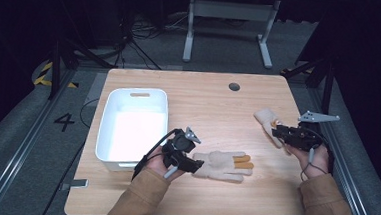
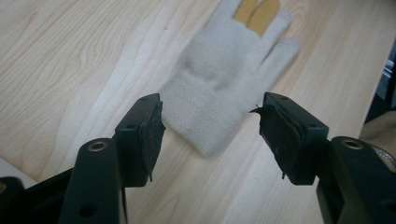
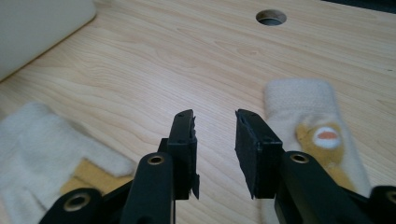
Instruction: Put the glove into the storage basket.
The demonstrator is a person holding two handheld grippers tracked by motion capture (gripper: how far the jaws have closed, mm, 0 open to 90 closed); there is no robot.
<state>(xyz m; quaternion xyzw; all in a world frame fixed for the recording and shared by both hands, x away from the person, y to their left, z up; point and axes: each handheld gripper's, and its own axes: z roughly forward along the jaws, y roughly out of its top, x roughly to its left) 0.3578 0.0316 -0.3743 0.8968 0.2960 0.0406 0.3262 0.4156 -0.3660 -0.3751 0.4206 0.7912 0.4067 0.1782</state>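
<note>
High view: on the wooden table (image 1: 204, 98) a white bin (image 1: 108, 132) sits at about nine o'clock from the table's middle, with nothing in it as far as I can tell. A cream glove (image 1: 222, 164) with yellow fingers lies flat at six o'clock, its cuff just beside the left gripper (image 1: 195, 165). A second glove (image 1: 267, 119) lies at three o'clock, just beside the right gripper (image 1: 276, 135).

Left gripper view: the jaws stand wide apart and hold nothing, the cuff of the near glove (image 2: 219, 93) lying between and beyond them at twelve o'clock, flat on the wood.

Right gripper view: the jaws stand moderately apart with bare table between them, nothing gripped. The second glove (image 3: 308, 126) lies at two o'clock of the jaws, a small yellow patch on it; the first glove (image 3: 42, 144) shows at nine o'clock and the bin corner (image 3: 37, 28) at ten.

My reading: the work is at its start. Neither glove is grasped or lifted, both remain on the table; grasping each and, likely, moving them to the bin is all still ahead
</note>
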